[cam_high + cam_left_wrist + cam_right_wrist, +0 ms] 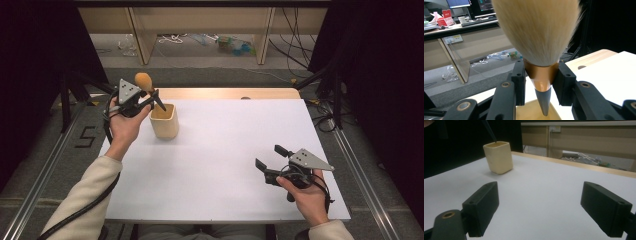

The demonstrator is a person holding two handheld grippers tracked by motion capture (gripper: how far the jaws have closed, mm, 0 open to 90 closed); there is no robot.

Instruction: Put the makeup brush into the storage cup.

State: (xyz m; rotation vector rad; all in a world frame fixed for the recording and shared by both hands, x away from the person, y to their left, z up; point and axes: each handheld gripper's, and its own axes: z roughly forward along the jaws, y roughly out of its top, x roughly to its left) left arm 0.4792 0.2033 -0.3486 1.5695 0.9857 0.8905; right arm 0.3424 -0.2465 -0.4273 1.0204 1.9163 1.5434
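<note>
I see the left hand-held gripper (pixel 152 97) clamped on the copper ferrule of a brush (pixel 541 45), bristles up, grey handle tip just inside the mouth of the cream cup (pixel 164 121) at the far left of the surface (pixel 225 160). My right hand-held gripper (pixel 270 157) sits wide open, holding nothing, near the right front.

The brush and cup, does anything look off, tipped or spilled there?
Nothing stands out. The cup stands upright on the white table. The left gripper holds the brush by its copper collar, bristles up, handle tip pointing into the cup. Nothing spilled.
</note>
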